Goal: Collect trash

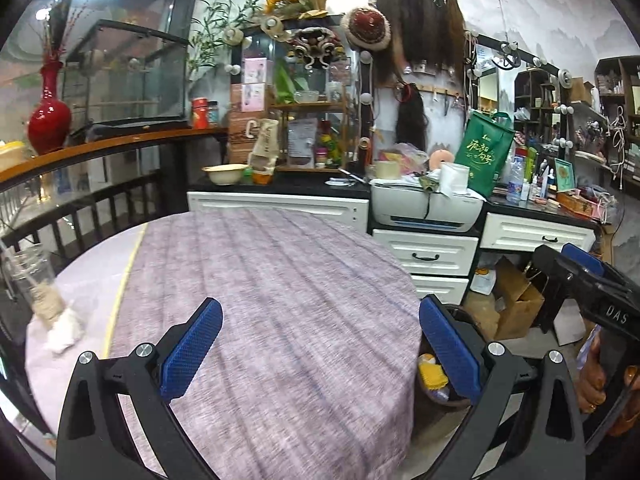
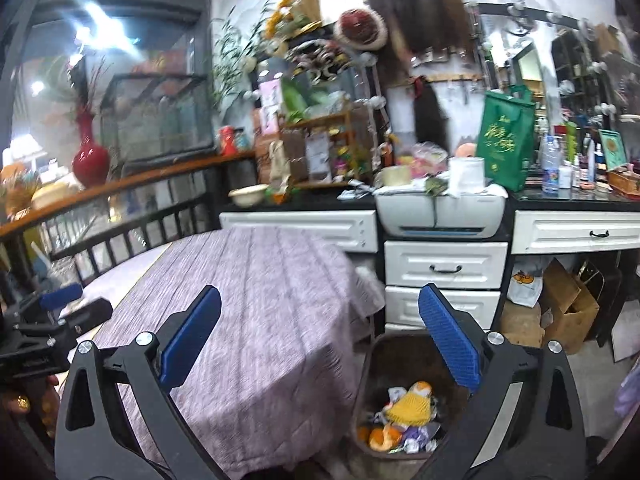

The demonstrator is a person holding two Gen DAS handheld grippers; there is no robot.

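Both grippers are empty with fingers spread wide: the left gripper (image 1: 320, 350) hangs over the purple tablecloth (image 1: 280, 280), the right gripper (image 2: 320, 350) over the table's edge, partly above the trash bin (image 2: 400, 364) on the floor just beside it. The bin already holds wrappers and a yellow item (image 2: 412, 404). What looks left to collect sits at the table's far left edge: a clear plastic cup (image 1: 34, 276) with a crumpled white tissue (image 1: 66, 330) touching its base (both blurred). Judging from this, the left gripper should swing over and close low on the tissue. The cup is cut off by the fisheye rim, so its contents are unclear
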